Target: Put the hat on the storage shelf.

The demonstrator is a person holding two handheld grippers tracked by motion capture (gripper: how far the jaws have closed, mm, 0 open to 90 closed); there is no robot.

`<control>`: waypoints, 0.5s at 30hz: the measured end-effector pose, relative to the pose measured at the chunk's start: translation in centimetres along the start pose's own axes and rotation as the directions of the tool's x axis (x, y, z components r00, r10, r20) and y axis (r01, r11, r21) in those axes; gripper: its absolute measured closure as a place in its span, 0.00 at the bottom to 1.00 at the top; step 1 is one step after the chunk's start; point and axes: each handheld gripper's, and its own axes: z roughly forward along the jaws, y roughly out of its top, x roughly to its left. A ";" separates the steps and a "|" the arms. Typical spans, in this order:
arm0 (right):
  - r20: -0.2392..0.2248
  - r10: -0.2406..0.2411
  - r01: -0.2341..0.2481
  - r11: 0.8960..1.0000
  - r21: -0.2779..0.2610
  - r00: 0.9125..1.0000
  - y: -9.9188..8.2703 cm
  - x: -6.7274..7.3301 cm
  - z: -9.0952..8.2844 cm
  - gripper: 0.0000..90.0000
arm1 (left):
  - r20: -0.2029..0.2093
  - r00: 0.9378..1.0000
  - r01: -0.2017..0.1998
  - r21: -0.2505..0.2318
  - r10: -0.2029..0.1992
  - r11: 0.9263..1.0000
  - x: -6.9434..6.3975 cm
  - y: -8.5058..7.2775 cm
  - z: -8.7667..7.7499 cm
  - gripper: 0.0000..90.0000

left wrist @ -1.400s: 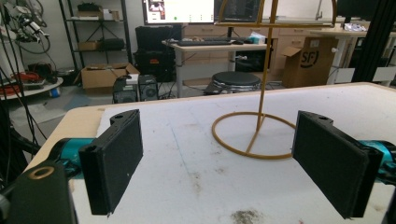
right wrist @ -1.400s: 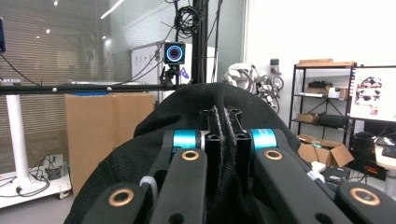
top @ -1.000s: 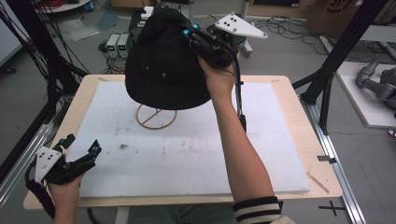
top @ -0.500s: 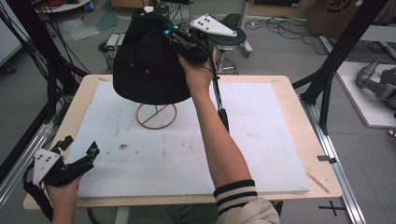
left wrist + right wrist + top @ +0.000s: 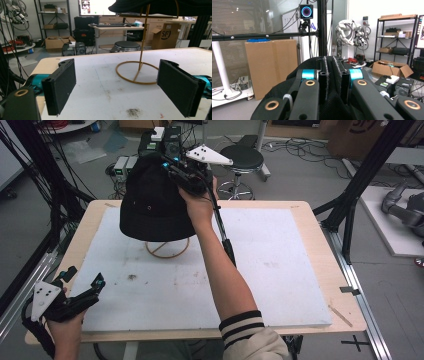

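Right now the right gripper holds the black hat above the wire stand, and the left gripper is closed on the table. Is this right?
Not quite. The left gripper is open, as the left gripper view shows. The right gripper does hold the black hat above the wire stand.

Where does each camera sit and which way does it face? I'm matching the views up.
High view: above the table, looking forward and down; both forearms, left gripper, right gripper pinching the black hat.
Left gripper view: low, between its open jaws toward the wire stand.
Right gripper view: along its jaws, shut on hat fabric, facing the room.
Shared: hat and stand.
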 end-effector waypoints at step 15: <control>0.072 0.006 -0.005 1.000 -0.021 0.997 0.5 -0.2 -0.5 0.66 | 0.003 1.000 -0.004 0.004 0.004 1.000 -0.2 0.0 0.1 0.18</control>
